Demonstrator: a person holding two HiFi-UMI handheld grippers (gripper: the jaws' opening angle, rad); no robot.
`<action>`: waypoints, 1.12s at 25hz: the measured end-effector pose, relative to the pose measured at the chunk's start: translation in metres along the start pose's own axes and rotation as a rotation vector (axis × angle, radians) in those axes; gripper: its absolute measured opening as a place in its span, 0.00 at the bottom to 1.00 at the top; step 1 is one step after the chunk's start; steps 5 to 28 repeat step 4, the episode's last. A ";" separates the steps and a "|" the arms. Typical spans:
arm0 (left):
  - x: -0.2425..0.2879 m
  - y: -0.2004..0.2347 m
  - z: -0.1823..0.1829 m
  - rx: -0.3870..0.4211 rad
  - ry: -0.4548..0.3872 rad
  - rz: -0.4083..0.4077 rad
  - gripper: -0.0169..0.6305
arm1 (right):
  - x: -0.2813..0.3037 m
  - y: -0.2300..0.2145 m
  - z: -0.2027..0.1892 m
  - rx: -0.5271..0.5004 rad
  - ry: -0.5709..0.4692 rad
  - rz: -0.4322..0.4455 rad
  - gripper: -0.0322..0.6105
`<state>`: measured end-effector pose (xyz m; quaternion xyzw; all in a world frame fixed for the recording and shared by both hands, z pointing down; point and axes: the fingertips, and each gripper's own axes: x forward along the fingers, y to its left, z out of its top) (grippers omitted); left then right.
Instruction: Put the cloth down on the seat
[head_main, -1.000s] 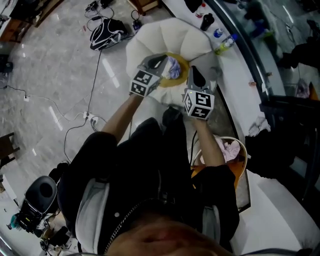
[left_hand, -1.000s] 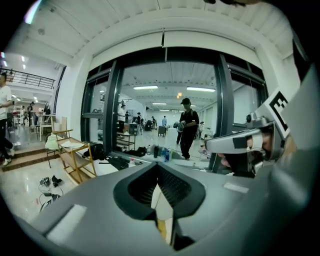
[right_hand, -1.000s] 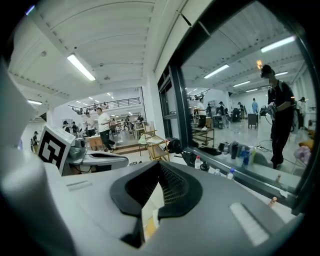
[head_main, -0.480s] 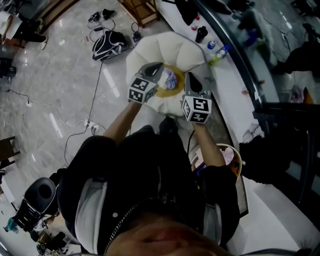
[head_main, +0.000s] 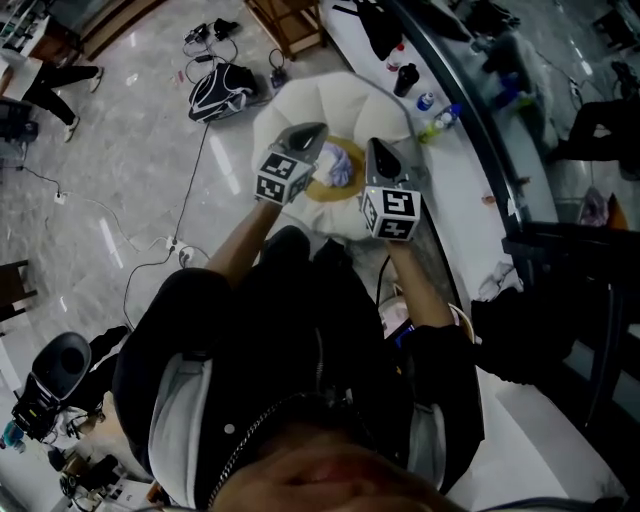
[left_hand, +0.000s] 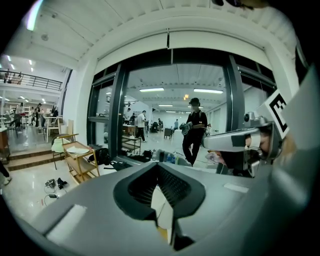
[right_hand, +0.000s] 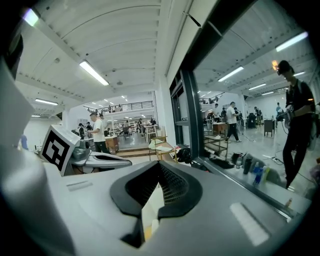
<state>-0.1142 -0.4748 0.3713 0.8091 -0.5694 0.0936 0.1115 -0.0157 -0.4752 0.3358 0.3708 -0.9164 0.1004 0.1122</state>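
**Both grippers level over the seat, the cloth lying between them**

Head view: both bare forearms reach forward from the dark-clad body. The left forearm (head_main: 238, 238) slants inward and the right forearm (head_main: 413, 290) runs almost straight ahead. The left gripper (head_main: 308, 130) and the right gripper (head_main: 371, 150) point ahead side by side above the white seat (head_main: 350, 95). Each narrows to a single point, with its marker cube turned up toward the camera. The cloth (head_main: 339, 160), pale lilac and bunched, lies on a yellow disc (head_main: 322, 188) on the seat. It sits between the two sets of fingers, just beside the left ones and near the right ones. A black bag (head_main: 220, 88) lies on the floor, well off to the left of the fingers.

Left gripper view: the grey fingers (left_hand: 95, 205) meet at their tips. Behind the tips the dark pads leave only a thin slit, which shows pale and yellow below. Nothing is clamped. The right gripper (left_hand: 207, 144) is held level, off to their right.

Right gripper view: these fingers (right_hand: 220, 200) are likewise together at the tips, with the same slit, and hold nothing. The left gripper (right_hand: 127, 161) lies off to their left.
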 end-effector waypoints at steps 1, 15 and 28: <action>0.001 0.002 0.000 0.002 0.000 0.002 0.04 | 0.002 0.000 0.001 -0.001 -0.001 0.004 0.04; 0.007 0.008 -0.001 0.005 0.002 0.009 0.04 | 0.008 0.002 0.002 -0.006 0.002 0.020 0.04; 0.007 0.008 -0.001 0.005 0.002 0.009 0.04 | 0.008 0.002 0.002 -0.006 0.002 0.020 0.04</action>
